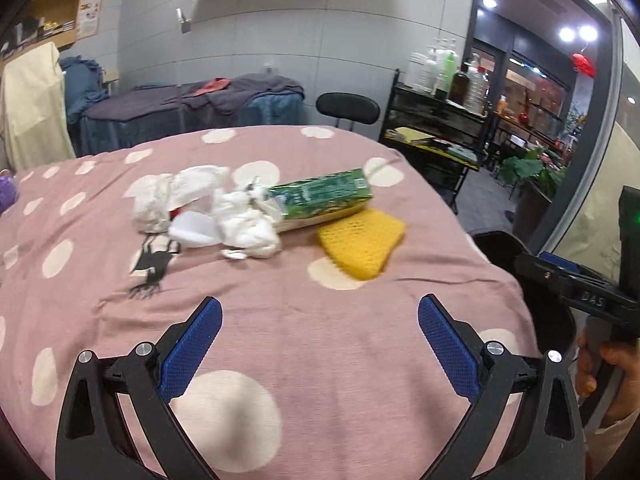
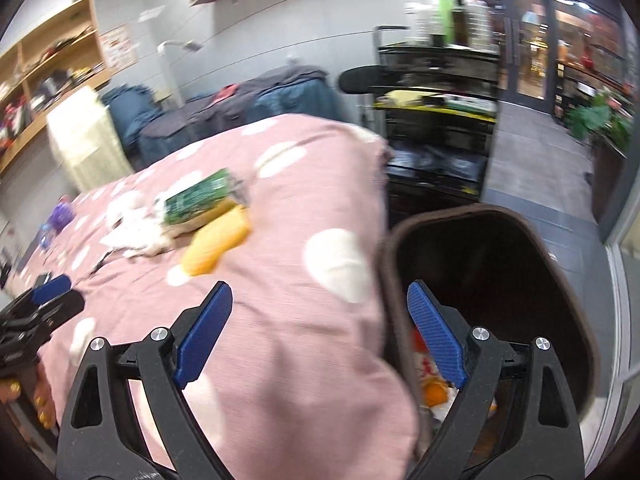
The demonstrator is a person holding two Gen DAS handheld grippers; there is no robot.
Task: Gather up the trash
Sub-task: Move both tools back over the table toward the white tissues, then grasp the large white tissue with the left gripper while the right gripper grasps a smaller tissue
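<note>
Trash, green carton lying nine-to-three, sits at twelve o'clock from my empty, spread left claw, nearer than my right claw, also agape.

The left gripper stood wide open and empty, angled downward. The right gripper, at its three o'clock, gaped empty too.
</note>
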